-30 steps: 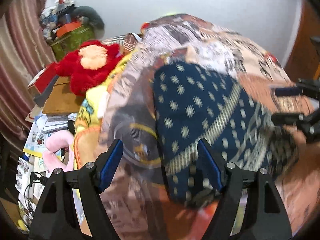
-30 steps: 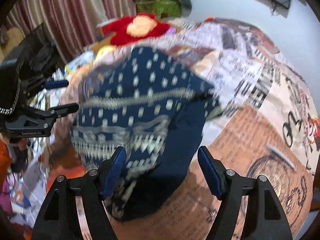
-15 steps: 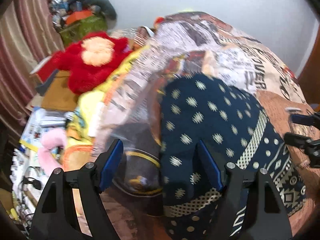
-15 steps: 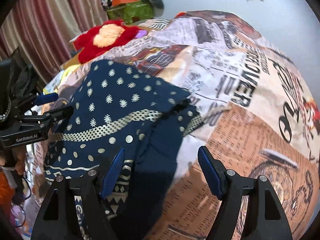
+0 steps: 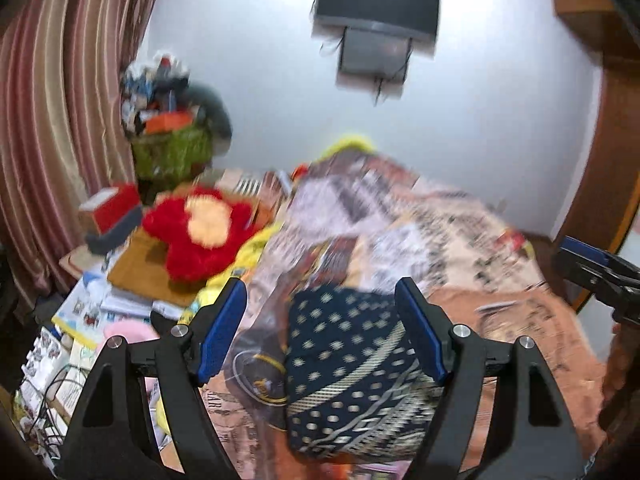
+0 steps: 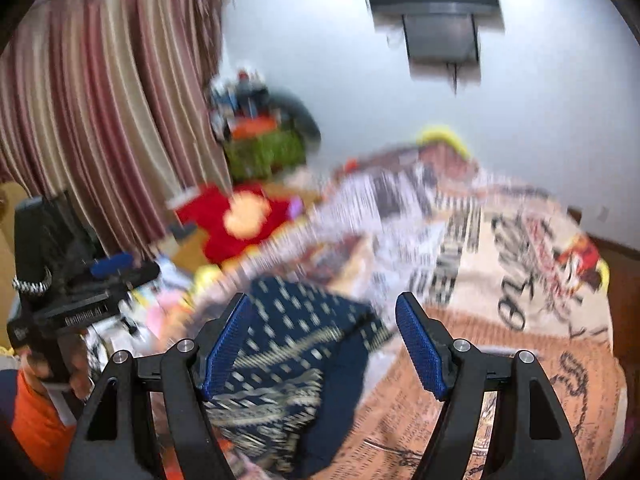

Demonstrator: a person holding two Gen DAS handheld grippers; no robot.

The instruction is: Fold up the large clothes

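We hold both tools well above the bed (image 5: 460,240) now, higher than a second ago: the wall-mounted screen (image 5: 376,0) and the white wall fill the upper half of each view, where before the printed bedspread (image 6: 520,264) filled nearly everything. The folded navy patterned garment (image 5: 352,372) lies flat on the bedspread below us, in the near part of the bed, looking smaller than it did earlier. The left gripper (image 5: 320,328) has its blue pads standing apart with nothing between them, the garment only showing through the gap from beneath. The right gripper (image 6: 324,340) is likewise spread and empty, its width unchanged. The red plush toy (image 5: 200,232) sits on the clutter beside the bed, near the striped curtain (image 6: 100,100). Both views are smeared with motion blur.
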